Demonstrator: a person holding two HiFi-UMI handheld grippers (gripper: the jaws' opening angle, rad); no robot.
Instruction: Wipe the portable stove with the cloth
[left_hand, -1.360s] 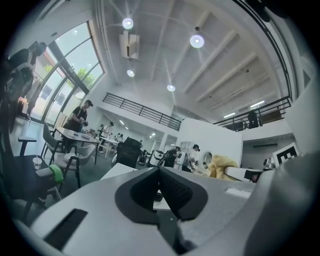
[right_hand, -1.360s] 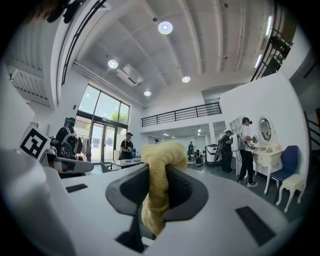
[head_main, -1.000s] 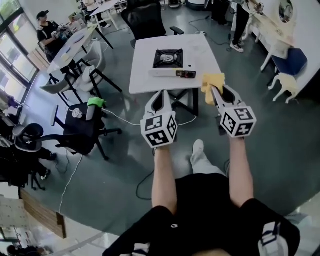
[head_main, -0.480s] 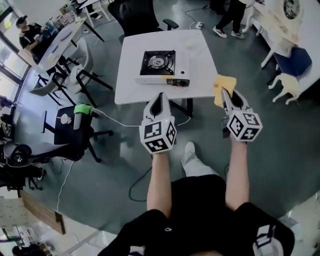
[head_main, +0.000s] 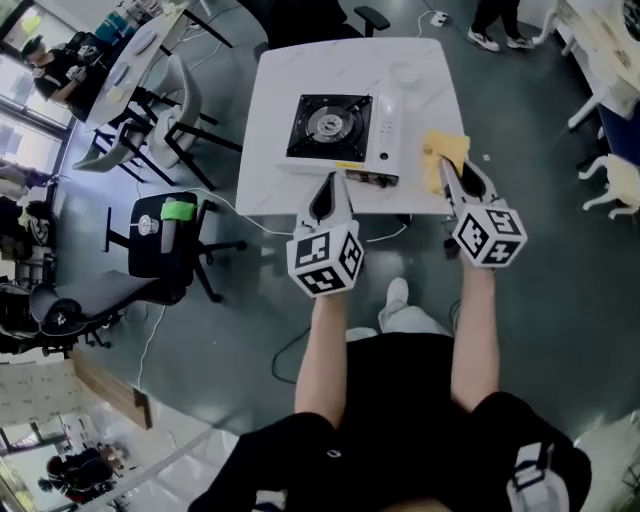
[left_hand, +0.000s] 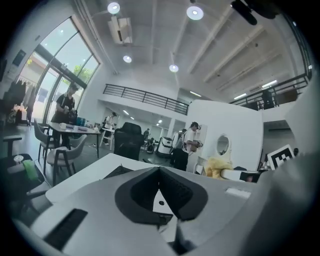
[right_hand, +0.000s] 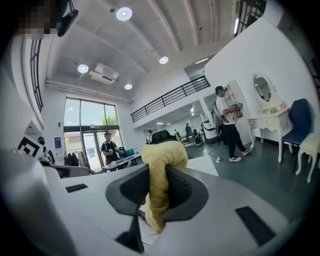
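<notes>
Yellow cloth (head_main: 446, 152) pinched in right gripper (head_main: 446, 175), just right of stove (head_main: 330, 125); left gripper (head_main: 333, 182) closed, empty. Best lowered flat, swept across stove.

In the head view, my left gripper (head_main: 333, 183) covers part of the stove's (head_main: 330, 120) front edge, and the markings on its front panel are too small for me to read. The cloth's (head_main: 445, 150) lower end disappears between the right gripper's (head_main: 445, 172) jaws. A speck on the table (head_main: 280, 80) just right of the cloth is too tiny to identify, as is the green thing (head_main: 180, 210) on the chair (head_main: 150, 245). In the left gripper view, the gripper's own body blocks nearly all of the stove. In the right gripper view, the cloth hides whatever lies straight ahead.
</notes>
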